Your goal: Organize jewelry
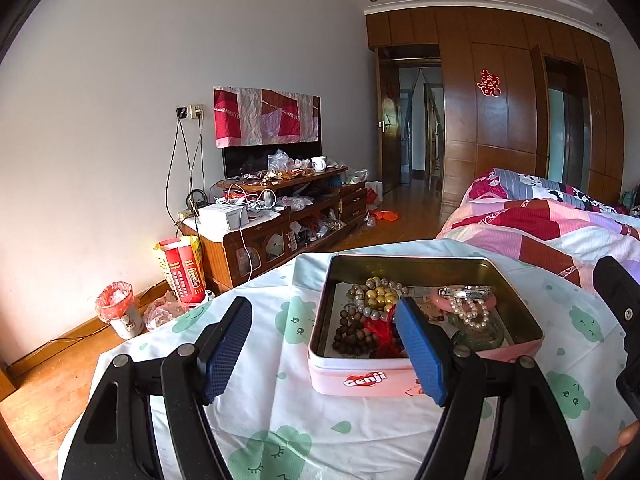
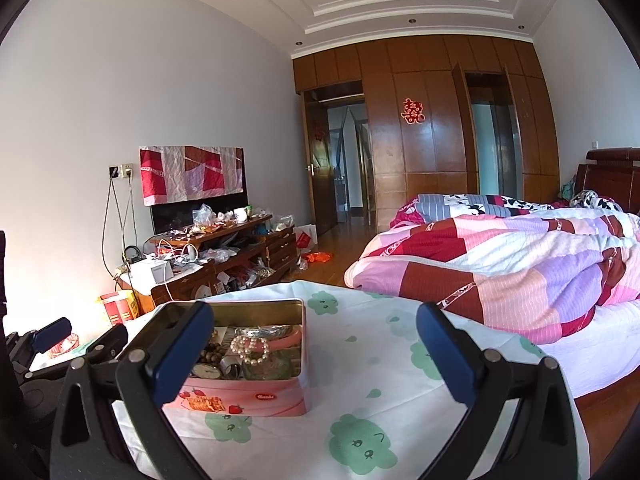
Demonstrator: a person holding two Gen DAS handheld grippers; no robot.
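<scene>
The tin (image 1: 424, 364) sits lidless on the cloth (image 1: 360, 432), and all the jewelry that shows lies inside it: gold beads (image 1: 378, 294) at the far left, brown beads (image 1: 354, 334) near left beside a red tassel (image 1: 382, 334), a pearl bracelet (image 1: 472, 312) and a silver clip (image 1: 466, 292) to the right. No piece shows on the cloth. This fits either pieces waiting to be sorted or pieces already gathered in, so no move can be named. Any grasp here would do best taking one strand clear of its neighbours, since the strands lie tangled and touching.

The left gripper (image 1: 324, 344) hovers low at the tin's near left corner, fingers wide and empty, its right finger (image 1: 420, 356) over the near rim. The right gripper (image 2: 316, 356) hangs just right of the tin, also wide and empty, its left finger (image 2: 180, 356) in front of the tin's near left side.
</scene>
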